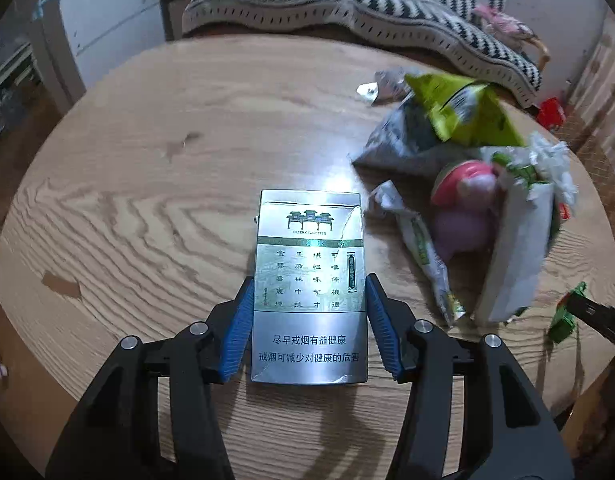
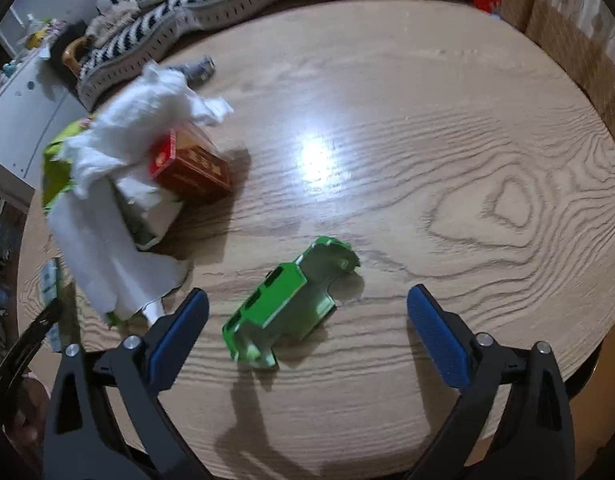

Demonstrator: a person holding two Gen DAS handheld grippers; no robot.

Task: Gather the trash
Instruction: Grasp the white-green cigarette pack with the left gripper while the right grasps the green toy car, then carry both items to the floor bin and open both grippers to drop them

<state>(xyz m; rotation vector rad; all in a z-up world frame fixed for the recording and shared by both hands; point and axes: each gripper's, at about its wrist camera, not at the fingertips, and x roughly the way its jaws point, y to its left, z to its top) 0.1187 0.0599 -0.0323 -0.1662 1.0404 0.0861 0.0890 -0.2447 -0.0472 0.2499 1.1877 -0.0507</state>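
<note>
Your left gripper (image 1: 309,300) is clamped on the silver cigarette pack (image 1: 309,280), long axis pointing fwd. The right gripper (image 2: 307,312) gapes wide w/ nothing in it; the green wrapper (image 2: 285,304) lies dead ahead betw. its fingers, slanting up-right.

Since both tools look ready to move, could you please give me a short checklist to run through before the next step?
1. Left tool clamps the silver cigarette pack on both sides: ok.
2. Pack lifted clear of the table: cannot tell.
3. Right tool open: ok.
4. Green flattened carton lies between its fingers: ok, nearer the left finger.
5. Trash pile clear of the left tool: ok.
6. Bin in view: not ok.
</note>
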